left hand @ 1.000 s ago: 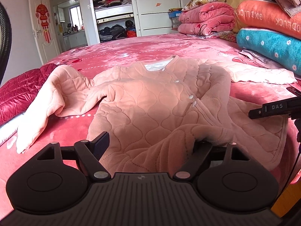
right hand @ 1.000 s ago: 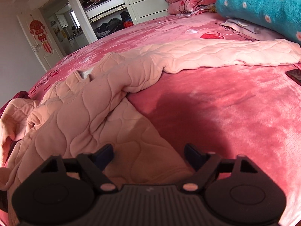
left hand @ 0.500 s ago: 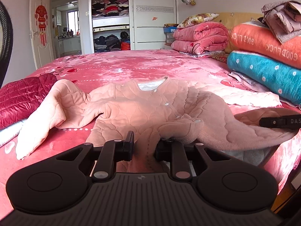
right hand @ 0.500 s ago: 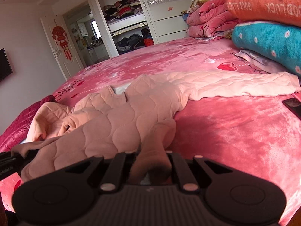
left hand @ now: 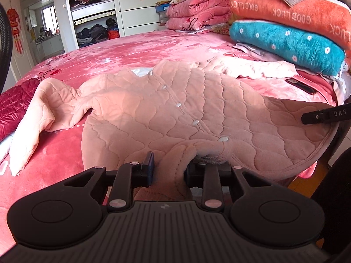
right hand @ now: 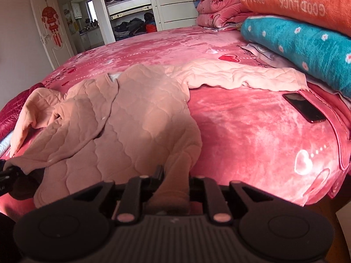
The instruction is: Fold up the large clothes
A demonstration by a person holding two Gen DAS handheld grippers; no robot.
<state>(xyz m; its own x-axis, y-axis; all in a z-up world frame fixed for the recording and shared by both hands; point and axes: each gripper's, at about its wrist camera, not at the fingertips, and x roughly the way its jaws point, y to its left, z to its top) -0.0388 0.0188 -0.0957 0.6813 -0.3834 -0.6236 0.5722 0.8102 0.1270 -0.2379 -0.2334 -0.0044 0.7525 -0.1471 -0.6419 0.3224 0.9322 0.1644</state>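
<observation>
A peach quilted jacket [left hand: 179,109] with white snap buttons lies front up on the pink bed [left hand: 122,52], collar away from me. Its left sleeve [left hand: 37,118] trails left; its right sleeve [right hand: 237,76] stretches right. My left gripper [left hand: 169,171] is shut on the jacket's near hem. My right gripper [right hand: 175,179] is shut on the hem at the jacket's right corner [right hand: 175,175]. The right gripper's finger also shows at the right edge of the left wrist view [left hand: 324,115]. The hem is pulled toward the bed's near edge.
A black phone [right hand: 303,107] lies on the bed to the right. Stacked teal [left hand: 285,43] and orange blankets [left hand: 289,13] line the right side. A dark red quilted garment [left hand: 15,100] lies at the left. Wardrobe shelves [left hand: 92,15] stand beyond the bed.
Both grippers closed on the jacket's hem, then drew it back toward me. The jacket body now lies stretched flatter and longer, its hem at the bed's near edge.
</observation>
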